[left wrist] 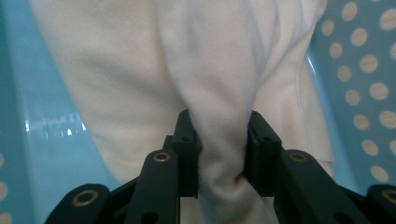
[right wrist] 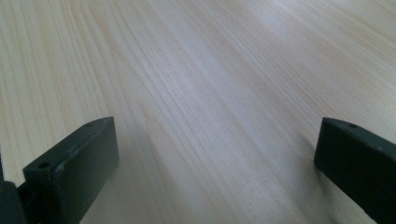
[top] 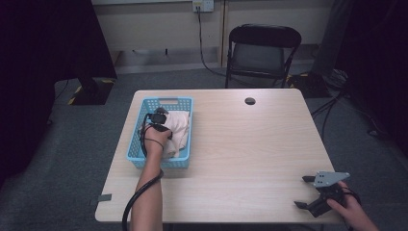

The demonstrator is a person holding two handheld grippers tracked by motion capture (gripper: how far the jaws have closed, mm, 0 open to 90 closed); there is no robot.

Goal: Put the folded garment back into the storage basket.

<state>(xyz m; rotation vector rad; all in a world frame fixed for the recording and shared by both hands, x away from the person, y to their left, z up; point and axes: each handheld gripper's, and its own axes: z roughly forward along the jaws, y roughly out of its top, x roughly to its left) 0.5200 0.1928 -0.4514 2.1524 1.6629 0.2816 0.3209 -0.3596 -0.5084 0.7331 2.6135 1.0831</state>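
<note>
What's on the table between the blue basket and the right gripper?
Nothing: in the high view, bare wood runs from the basket to the right gripper.

Left tongs (left wrist: pixel 223 154) pinched (forearm extended), right tongs (right wrist: pixel 215 158) agape

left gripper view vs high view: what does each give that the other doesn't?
Left gripper view alone: a fold of the cream cloth pinched between the jaws of the left gripper, pads pressing it, and the round holes in the basket wall.

High view alone: the right gripper open, low over the near right corner of the table, the person's forearms, the folding chair behind.

Both: the cloth in the blue basket, with the left gripper on it.
</note>
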